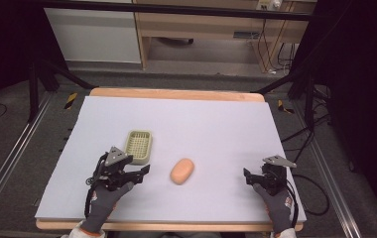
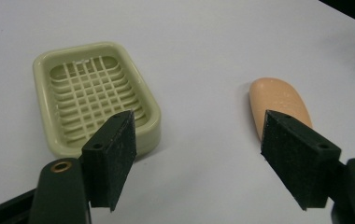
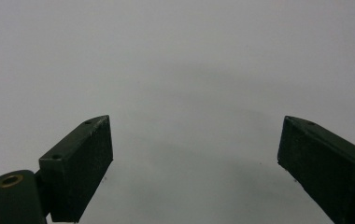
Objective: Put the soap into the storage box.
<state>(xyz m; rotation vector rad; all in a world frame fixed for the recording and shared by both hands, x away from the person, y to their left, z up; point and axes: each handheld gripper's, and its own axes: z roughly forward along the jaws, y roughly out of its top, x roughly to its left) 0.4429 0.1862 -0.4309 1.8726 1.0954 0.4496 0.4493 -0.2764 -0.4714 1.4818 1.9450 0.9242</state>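
now both grippers, left gripper (image 1: 144, 171) and right gripper (image 1: 246, 174), jaws spread wide, near the soap (image 1: 182, 171), soap dish (image 1: 140, 147) beside.

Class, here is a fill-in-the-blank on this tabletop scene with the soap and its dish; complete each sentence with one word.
1. The soap dish is pale ____ in colour.
2. The peach soap bar lies on the white table cover, ____ the dish.
3. The left tongs are ____, holding nothing.
4. The right tongs are ____ too.

Missing words: green; outside; open; open
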